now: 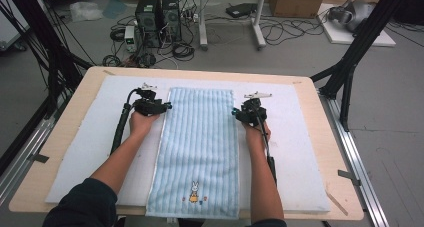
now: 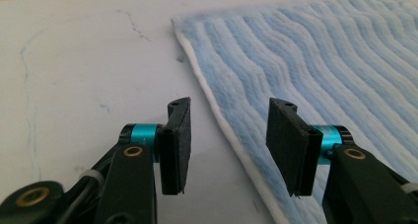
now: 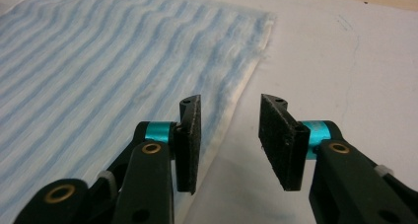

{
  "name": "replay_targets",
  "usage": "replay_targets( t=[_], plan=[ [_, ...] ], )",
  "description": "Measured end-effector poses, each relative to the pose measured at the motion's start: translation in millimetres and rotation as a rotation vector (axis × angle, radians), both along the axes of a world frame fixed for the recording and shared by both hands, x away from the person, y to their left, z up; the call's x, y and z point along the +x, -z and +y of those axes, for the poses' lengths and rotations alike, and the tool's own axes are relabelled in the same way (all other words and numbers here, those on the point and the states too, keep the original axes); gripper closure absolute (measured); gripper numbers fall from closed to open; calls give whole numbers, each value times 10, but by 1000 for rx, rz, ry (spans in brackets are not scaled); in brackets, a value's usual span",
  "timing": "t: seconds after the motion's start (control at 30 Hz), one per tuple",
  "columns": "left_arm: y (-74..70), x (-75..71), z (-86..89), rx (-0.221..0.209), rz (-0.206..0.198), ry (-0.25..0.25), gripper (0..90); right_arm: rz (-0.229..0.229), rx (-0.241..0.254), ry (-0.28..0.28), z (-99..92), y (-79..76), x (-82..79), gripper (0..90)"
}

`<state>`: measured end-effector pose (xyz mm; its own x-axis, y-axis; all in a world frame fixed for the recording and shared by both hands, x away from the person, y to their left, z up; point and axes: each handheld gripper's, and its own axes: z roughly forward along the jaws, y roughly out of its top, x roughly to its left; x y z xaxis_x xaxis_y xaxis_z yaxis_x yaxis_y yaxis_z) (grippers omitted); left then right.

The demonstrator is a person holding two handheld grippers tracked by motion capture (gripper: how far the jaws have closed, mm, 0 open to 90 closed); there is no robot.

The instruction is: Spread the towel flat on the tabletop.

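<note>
A light blue striped towel (image 1: 196, 152) lies flat and spread lengthwise on a white mat (image 1: 305, 157) that covers most of the wooden table (image 1: 330, 137). The towel runs from the far part of the mat to the near edge of the table, where its near end reaches past the mat's border. A small rabbit picture (image 1: 194, 192) sits near that near end of the towel.

The left gripper (image 1: 161, 107) is held by the person's left hand (image 1: 140, 123) just beside the towel's left long edge, close to its far left corner. In the left gripper view its jaws stand apart, released, straddling the towel's white hem (image 2: 222, 125): one jaw is over the bare mat (image 2: 84, 86), the other over the blue pile of the towel (image 2: 335, 71). Whether the pads touch the cloth cannot be told.

The right gripper (image 1: 239, 112) is held by the right hand (image 1: 256, 131) just beside the towel's right long edge, near its far right corner. In the right gripper view its jaws are likewise spread and hold nothing; the towel's edge (image 3: 236, 100) passes between them, with the towel (image 3: 98, 66) under one jaw and the mat (image 3: 345, 71) under the other.

Beyond the table, on the floor, stand two dark computer towers (image 1: 157, 17) among loose cables (image 1: 185, 49).
</note>
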<state>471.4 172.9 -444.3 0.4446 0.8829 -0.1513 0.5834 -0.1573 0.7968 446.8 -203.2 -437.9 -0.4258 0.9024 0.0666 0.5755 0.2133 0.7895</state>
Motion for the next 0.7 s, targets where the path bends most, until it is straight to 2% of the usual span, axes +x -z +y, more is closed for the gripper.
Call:
replay_targets(
  t=[0.07, 0.1, 0.17, 0.2, 0.23, 0.3, 0.33, 0.37, 0.43, 0.47, 0.5, 0.53, 0.57, 0.6, 0.63, 0.67, 0.7],
  plan=[
    [10, -70, 19, -15, 2, 16, 523, 1, -12, -19, -9, -16, -65, 625],
    [15, -99, 28, -20, 4, 25, 532, 2, -30, -36, -9, -34, -152, 625],
    [27, -157, 40, -42, 18, 46, 536, 5, -31, -44, -10, -37, -179, 625],
    [28, -171, 36, -40, 38, 60, 538, 5, -37, -60, -13, -44, -218, 624],
    [32, -241, 7, -28, 32, 87, 536, 14, -31, -82, -15, -56, -287, 602],
    [32, -291, -7, -26, 16, 88, 545, 17, -36, -85, -13, -61, -312, 589],
    [37, -313, -15, -30, 16, 90, 553, 23, -40, -90, -9, -64, -357, 582],
    [57, -350, -46, -17, 37, 105, 549, 29, -46, -91, -12, -59, -417, 573],
    [52, -372, -74, 0, 29, 108, 530, 34, -41, -95, -18, -53, -446, 569],
    [47, -384, -90, 2, 27, 111, 530, 54, -33, -102, -23, -43, -469, 562],
    [52, -403, -126, 1, 24, 124, 562, 74, -30, -104, -15, -38, -477, 559],
    [54, -416, -151, 36, 13, 132, 611, 86, -38, -115, 8, -30, -484, 560],
    [58, -446, -201, 90, -27, 164, 799, 86, -45, -124, 60, -21, -480, 596],
    [58, -446, -201, 90, -27, 164, 851, 86, -45, -124, 60, -21, -480, 596],
    [59, -443, -228, 102, -37, 150, 858, 97, -59, -135, 112, 9, -456, 683],
    [59, -443, -228, 102, -37, 150, 860, 97, -59, -135, 112, 9, -456, 683],
    [64, -431, -223, 98, -39, 133, 861, 92, -85, -127, 157, 44, -436, 794]
  ],
)
